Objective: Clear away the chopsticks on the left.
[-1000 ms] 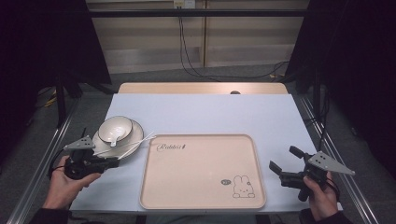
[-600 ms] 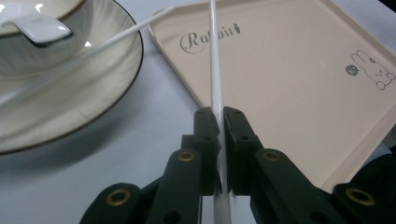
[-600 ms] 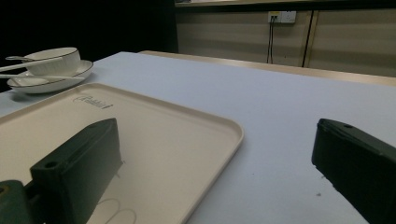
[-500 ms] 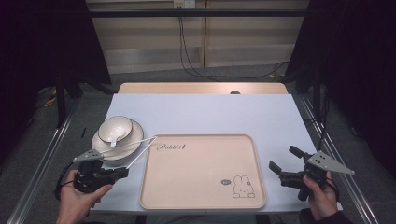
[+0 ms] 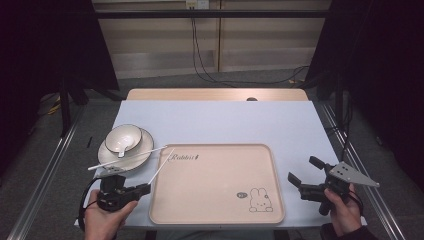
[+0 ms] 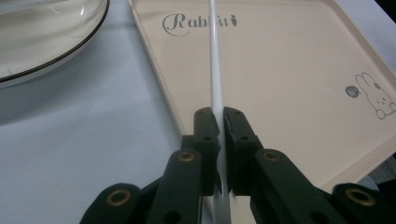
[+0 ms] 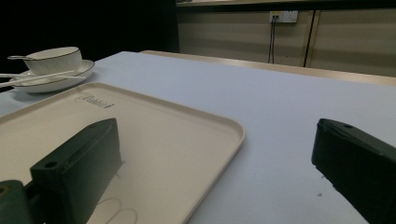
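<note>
Chopstick [image 6: 215,70] in left claw [image 6: 220,122], far tip cut off

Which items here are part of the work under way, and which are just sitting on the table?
In the job:
- left hand-held gripper, shut on a white chopstick
- second white chopstick lying across the plate
- beige rabbit tray, over which the held chopstick reaches

Just there:
- bowl with a spoon, on the plate
- right hand-held gripper, open and empty, beside the tray
</note>
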